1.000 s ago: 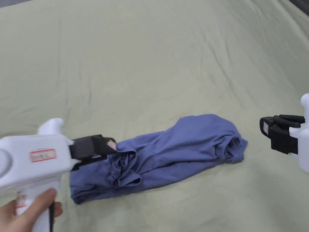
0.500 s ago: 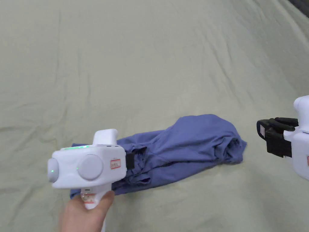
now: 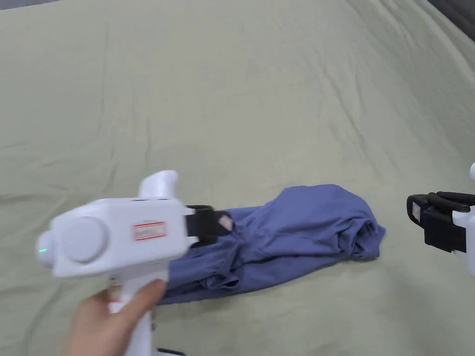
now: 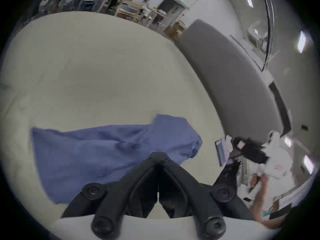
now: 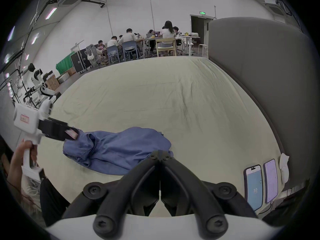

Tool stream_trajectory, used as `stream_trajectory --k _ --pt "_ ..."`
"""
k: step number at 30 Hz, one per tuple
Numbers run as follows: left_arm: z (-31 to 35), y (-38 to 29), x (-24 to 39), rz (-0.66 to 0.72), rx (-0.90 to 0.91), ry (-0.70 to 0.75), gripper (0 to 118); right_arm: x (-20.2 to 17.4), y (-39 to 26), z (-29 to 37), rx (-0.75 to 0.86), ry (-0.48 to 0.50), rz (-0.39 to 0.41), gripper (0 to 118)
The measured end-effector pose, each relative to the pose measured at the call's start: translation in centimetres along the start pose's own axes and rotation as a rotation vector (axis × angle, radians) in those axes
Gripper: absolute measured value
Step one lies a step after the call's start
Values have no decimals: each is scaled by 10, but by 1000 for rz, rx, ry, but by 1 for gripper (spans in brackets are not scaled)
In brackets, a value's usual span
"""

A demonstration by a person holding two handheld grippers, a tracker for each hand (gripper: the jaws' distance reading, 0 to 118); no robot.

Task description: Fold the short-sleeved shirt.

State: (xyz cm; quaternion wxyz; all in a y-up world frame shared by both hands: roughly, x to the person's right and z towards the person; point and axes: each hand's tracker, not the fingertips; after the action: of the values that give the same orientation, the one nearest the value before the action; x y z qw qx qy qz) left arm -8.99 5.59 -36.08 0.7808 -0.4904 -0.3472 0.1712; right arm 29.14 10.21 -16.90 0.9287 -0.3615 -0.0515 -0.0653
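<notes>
Currently logged: blue short-sleeved shirt [image 3: 287, 236], bunched into a long rumpled roll on the pale green bedsheet [image 3: 241, 102]; no flat fold yet. Left gripper [image 3: 221, 222]: over the shirt's left end, jaws clenched together, no cloth seen between them in its own view. A second ago its tip sat at the same end, then the body turned end-on to the head camera; now it shows side-on again, apparently slightly higher. Shirt outline looks unchanged, so that end was probably not picked up. Right gripper [image 3: 417, 214]: clenched, empty, still just off the shirt's right end, apart from it. Judgement: spreading has yet to begin
</notes>
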Motion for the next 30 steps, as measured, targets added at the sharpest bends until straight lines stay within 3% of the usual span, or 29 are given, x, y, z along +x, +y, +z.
stream_trajectory --k 1,2,3,4,7,11,13,14,16,17,18,19,21,26,30 --pt "20 2 -25 58 23 -9 22 -2 0 0 -1 2 1 2" --pt "40 1 -51 133 32 -19 67 -6 0 0 -3 9 2 2" --pt "56 0 -74 186 37 11 92 -10 0 0 -4 15 3 2" --pt "69 -3 -95 229 46 67 94 -13 0 -1 -8 24 4 2" --pt "88 -9 -141 327 122 228 94 -27 -1 -7 -22 44 21 2" --pt "38 -18 -147 404 58 3 94 -42 -2 -14 -49 58 51 2" --pt "-3 -22 -135 302 -43 18 94 -46 -1 -12 -54 62 65 2" --pt "-21 -24 -130 191 -88 104 94 -46 0 -11 -54 60 70 2" --pt "-15 -28 -105 25 -19 186 94 -46 2 -5 -47 44 85 2" --pt "-11 -26 -100 36 -45 204 89 -44 4 -1 -40 38 87 2" --pt "-5 -26 -102 31 -45 235 63 -39 4 1 -32 35 84 2" --pt "1 -25 -106 40 -33 214 19 -36 6 2 -27 33 80 2" --pt "15 -24 -116 131 -34 175 17 -32 8 2 -20 21 77 2" --pt "57 -24 -125 149 20 222 17 -25 8 8 -3 23 61 2" --pt "105 -17 -119 197 95 389 17 -24 8 7 0 24 67 2"
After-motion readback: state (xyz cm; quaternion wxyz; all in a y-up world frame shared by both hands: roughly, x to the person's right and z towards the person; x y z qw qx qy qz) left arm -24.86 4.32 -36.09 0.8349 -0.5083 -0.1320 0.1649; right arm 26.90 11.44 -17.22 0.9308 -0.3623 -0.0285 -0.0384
